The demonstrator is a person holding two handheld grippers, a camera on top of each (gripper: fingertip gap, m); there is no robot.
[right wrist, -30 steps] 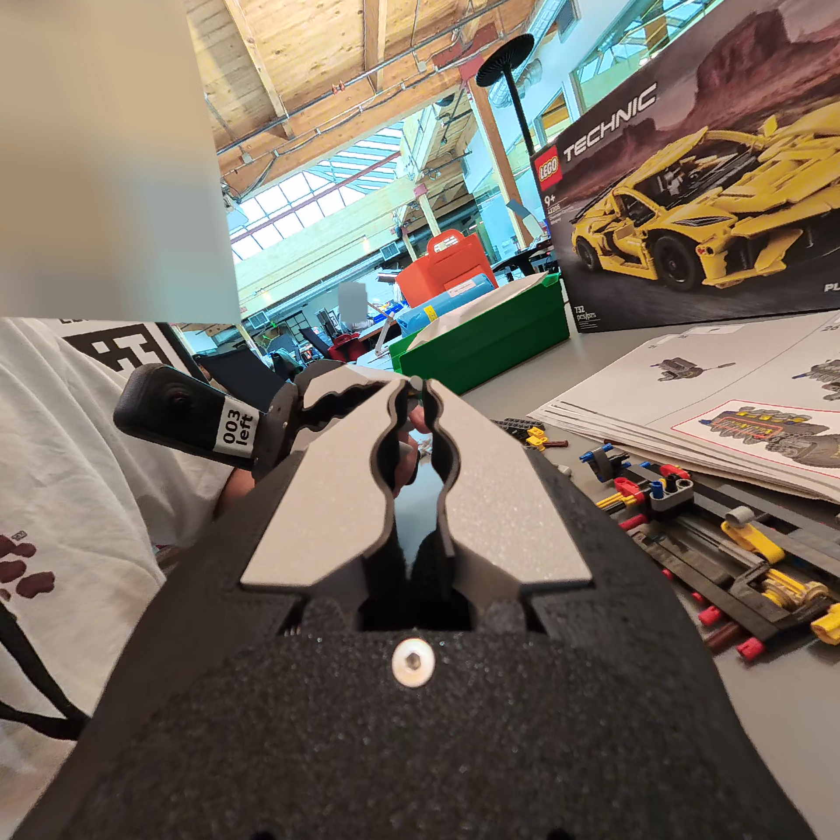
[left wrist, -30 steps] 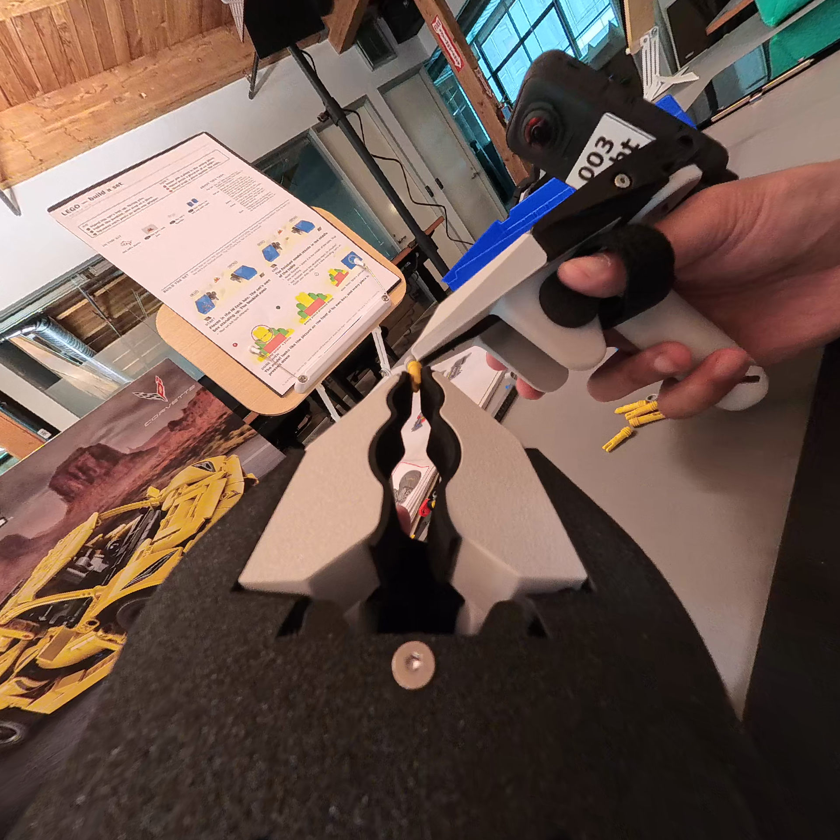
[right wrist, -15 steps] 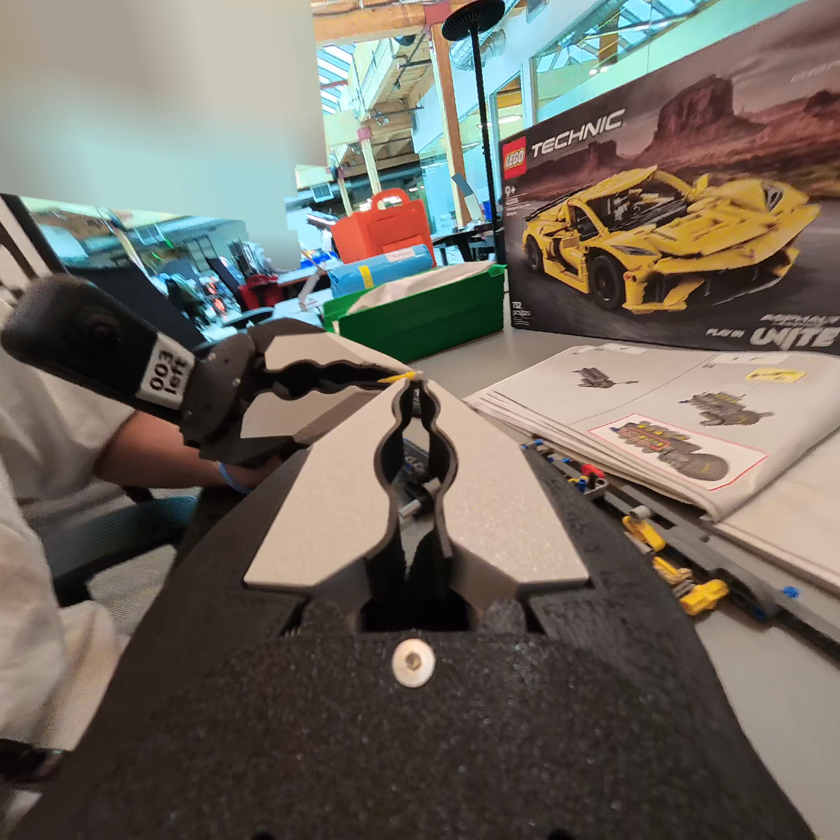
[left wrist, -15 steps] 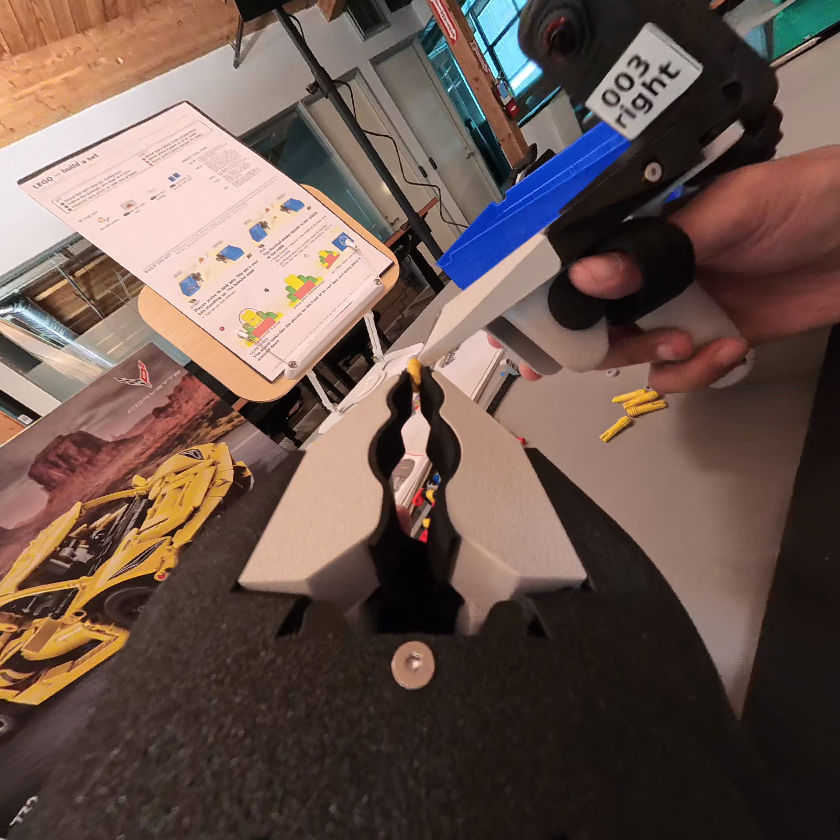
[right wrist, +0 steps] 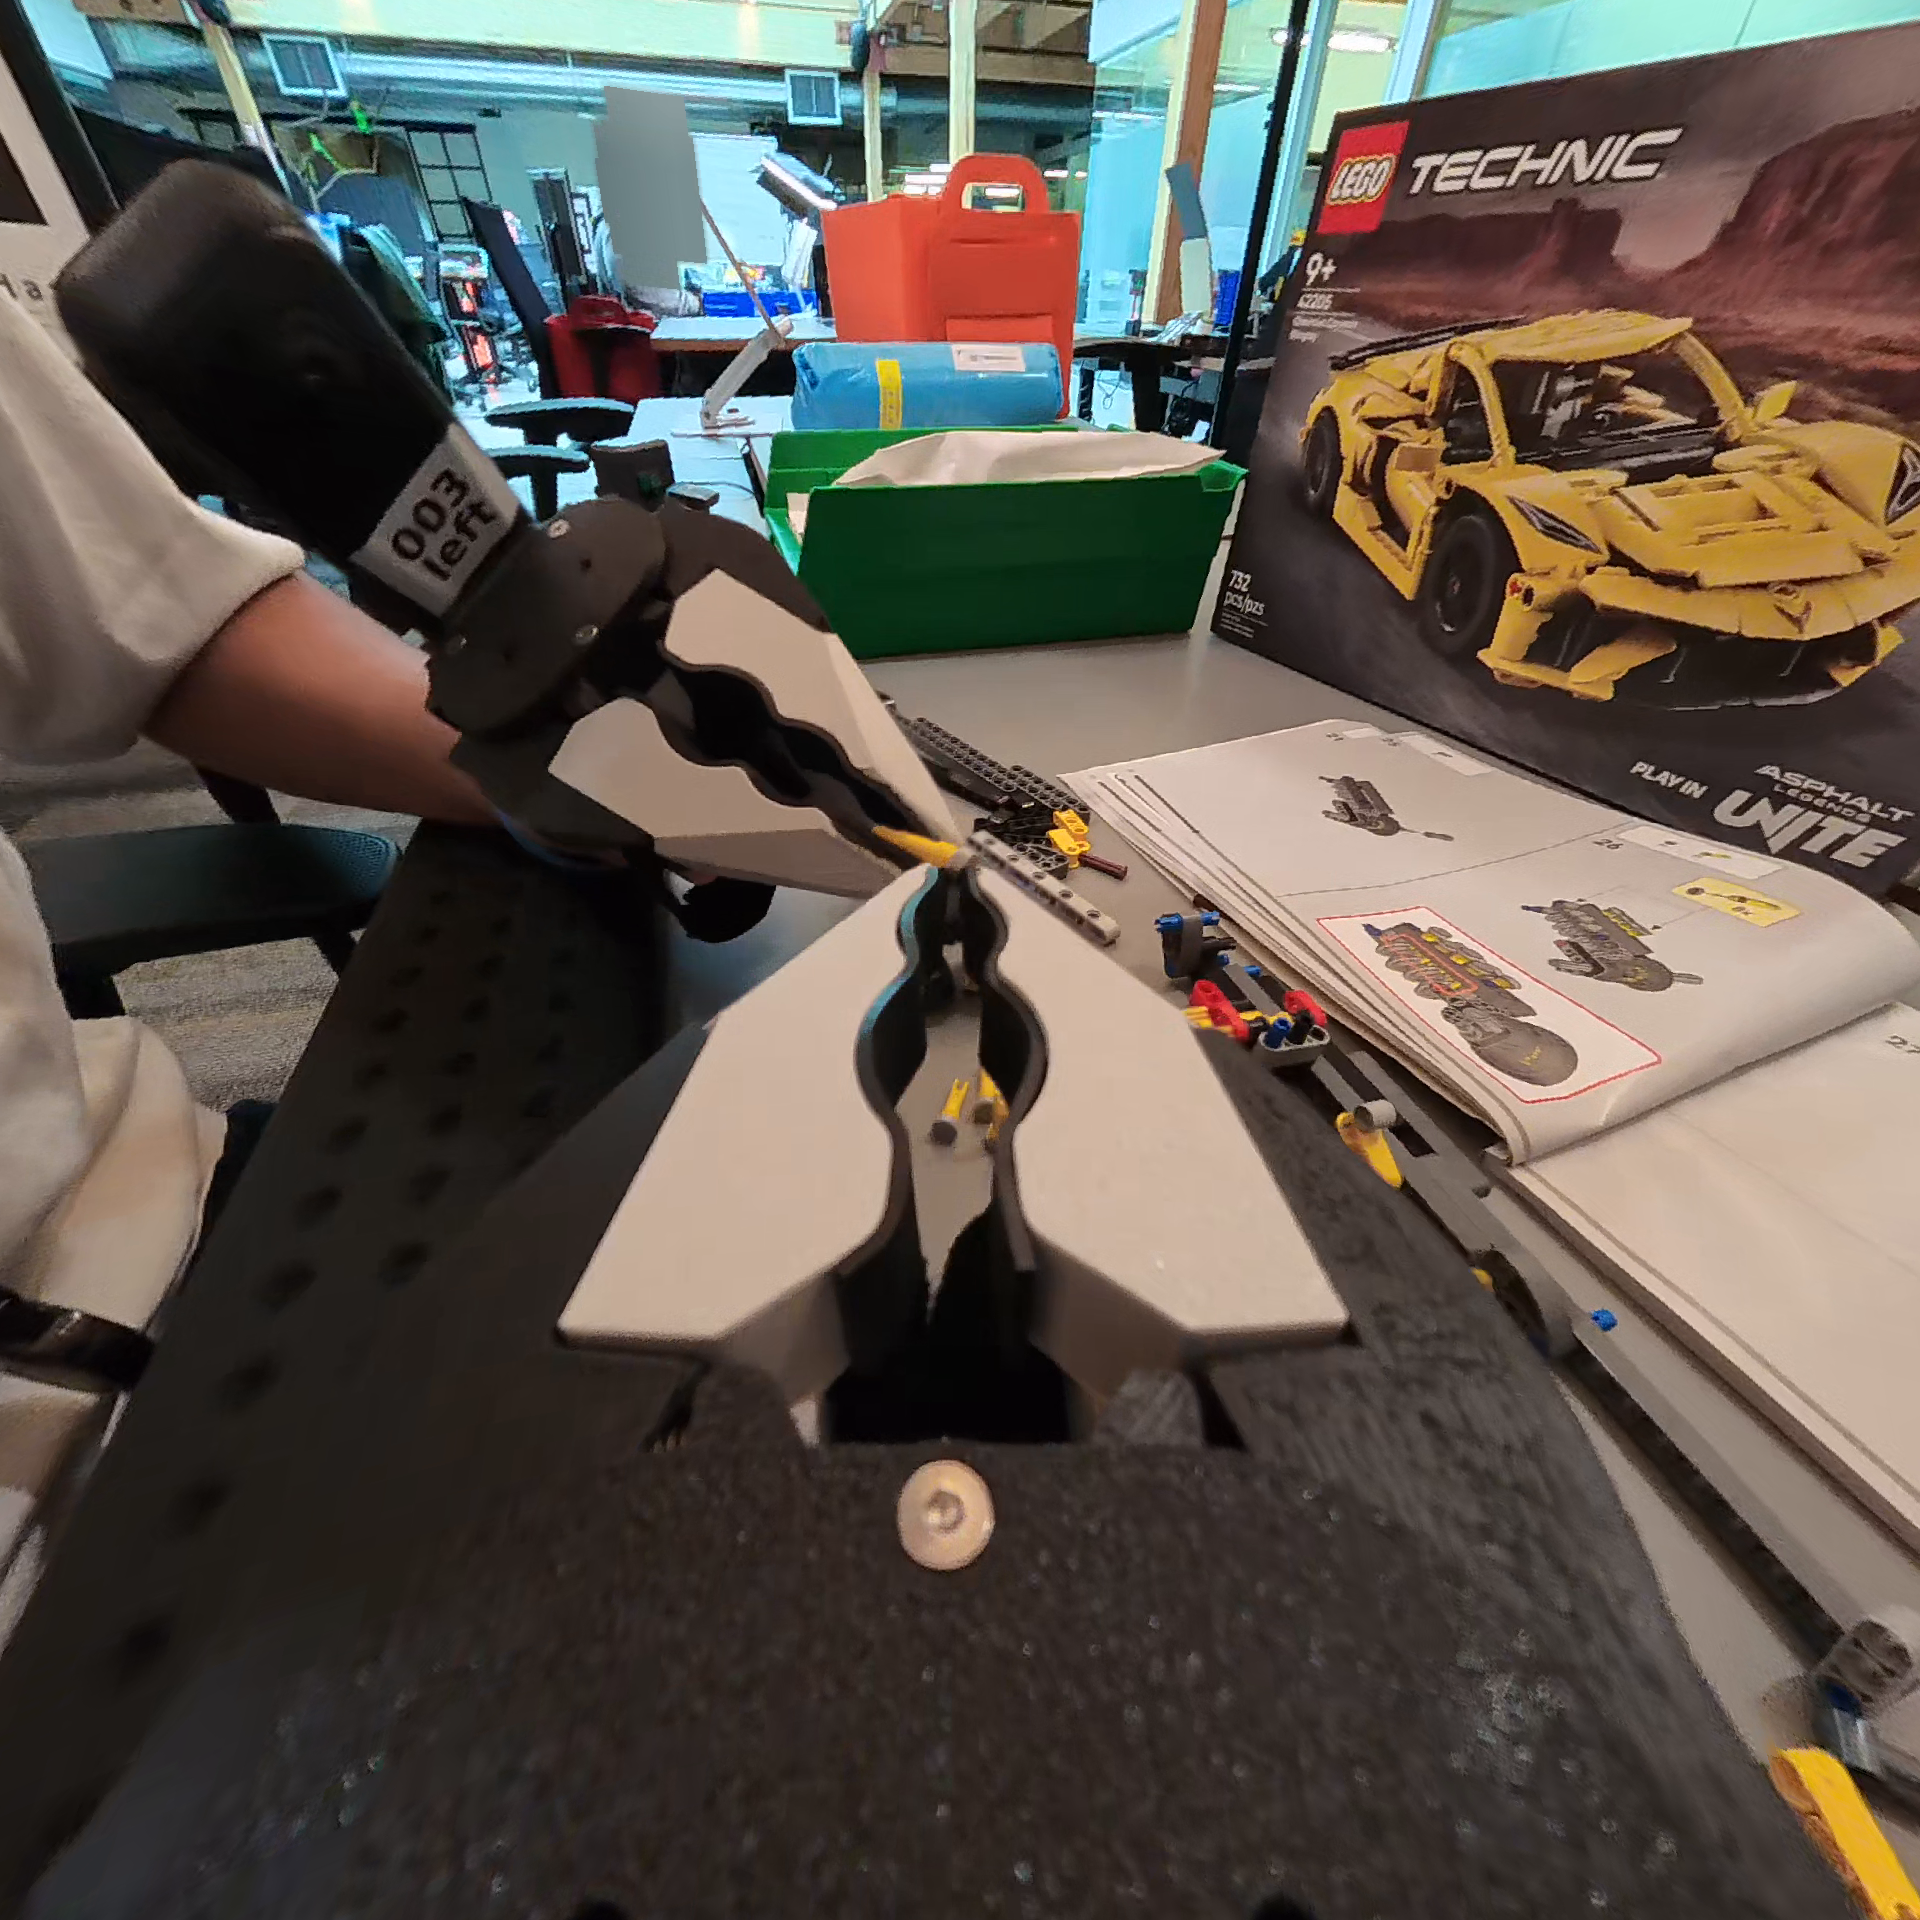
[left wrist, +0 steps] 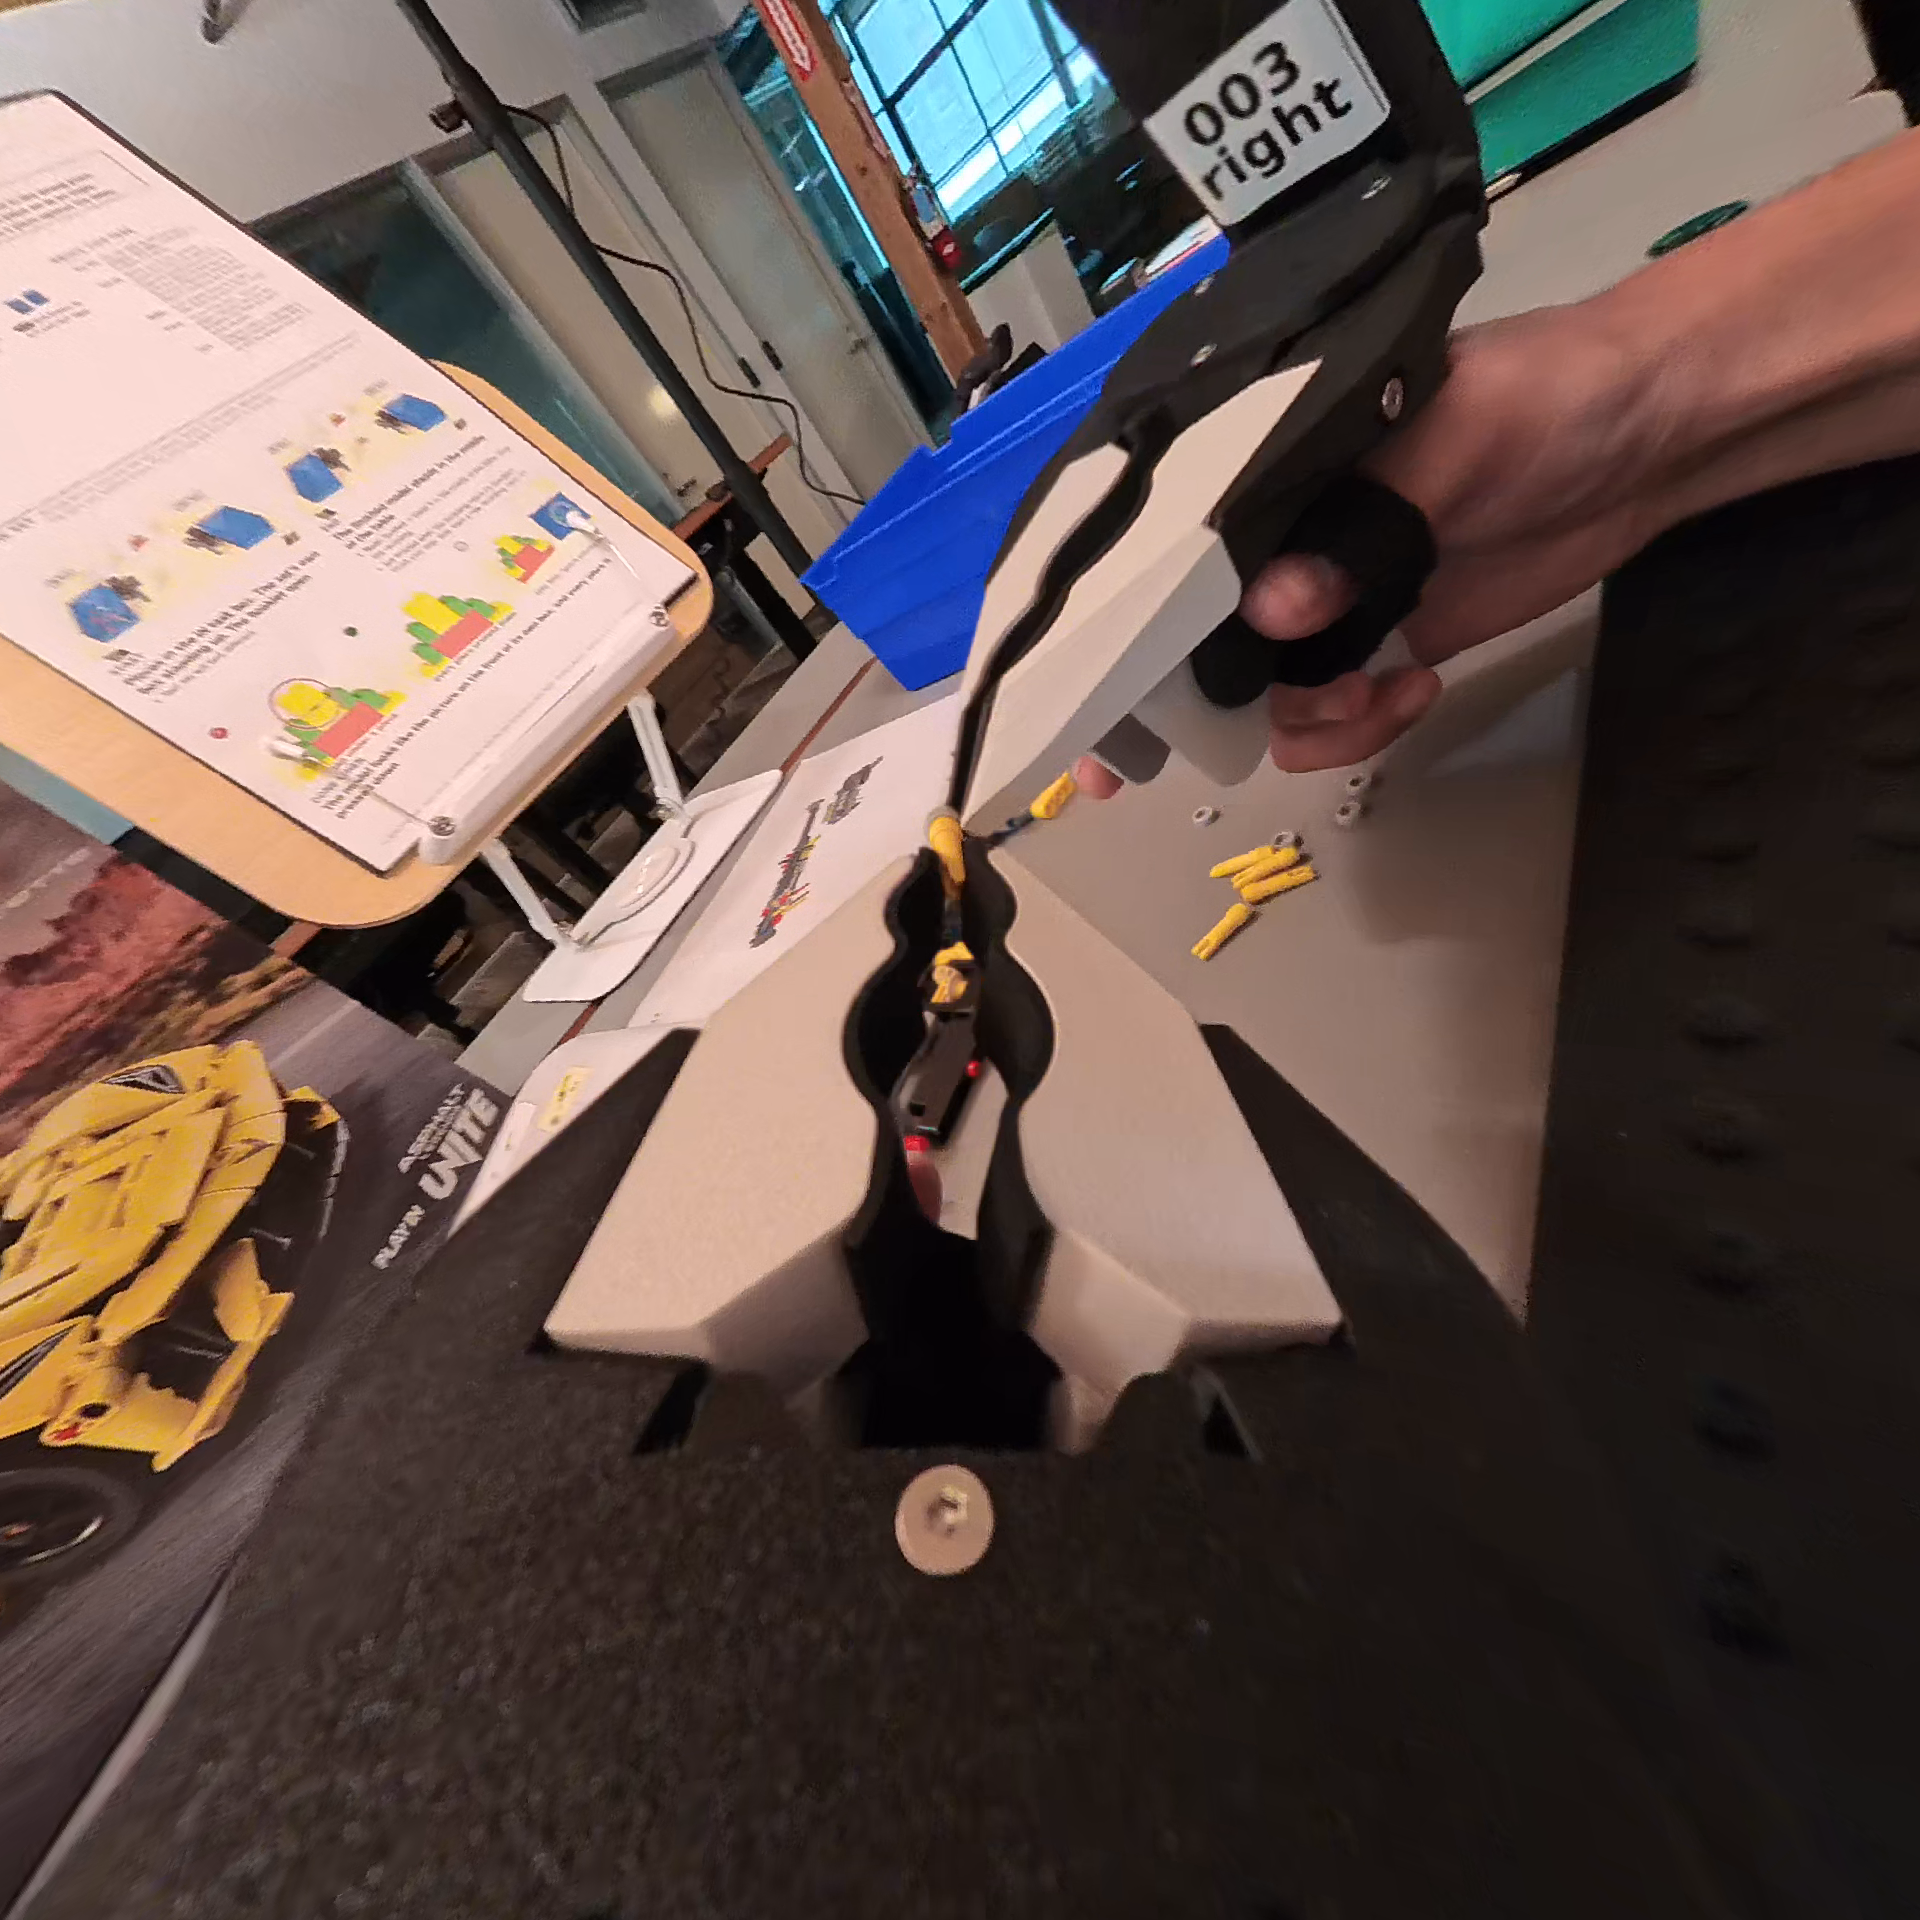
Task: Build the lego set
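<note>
- Yellow is the colour of the small pin (left wrist: 943, 836) that the left gripper (left wrist: 951, 862) pinches at the very tip of its jaws; the jaws are closed on it, and the pin sticks out a little past them.
- In the right wrist view the same yellow pin (right wrist: 920, 847) shows at the tip of the left gripper (right wrist: 925, 847), which comes in from the left side.
- The right gripper (right wrist: 948, 883) has its jaws almost together at the tips; something dark sits between them, but I cannot tell what it is or if it is really held.
- The tips of both grippers meet at nearly one point above the desk (left wrist: 1382, 997), and the pin is just at this meeting point.
- A hand (left wrist: 1538, 499) holds the right gripper (left wrist: 961, 805) from the right side in the left wrist view.
- On the grey desk, several loose yellow pins (left wrist: 1257, 878) lie in a small group, near the right gripper.
- An open instruction booklet (right wrist: 1507, 935) lies on the desk, and beside its near edge lies the partly built long model (right wrist: 1340, 1081) with red, blue and yellow parts.
- Black and grey beams (right wrist: 1023, 821) lie just behind the gripper tips.
- The set box (right wrist: 1600, 416) with a yellow car stands upright behind the booklet, and a green bin (right wrist: 997, 561) stands to its left.
- A blue bin (left wrist: 966, 530) and a sheet on a wooden stand (left wrist: 343, 582) are farther back in the left wrist view.
</note>
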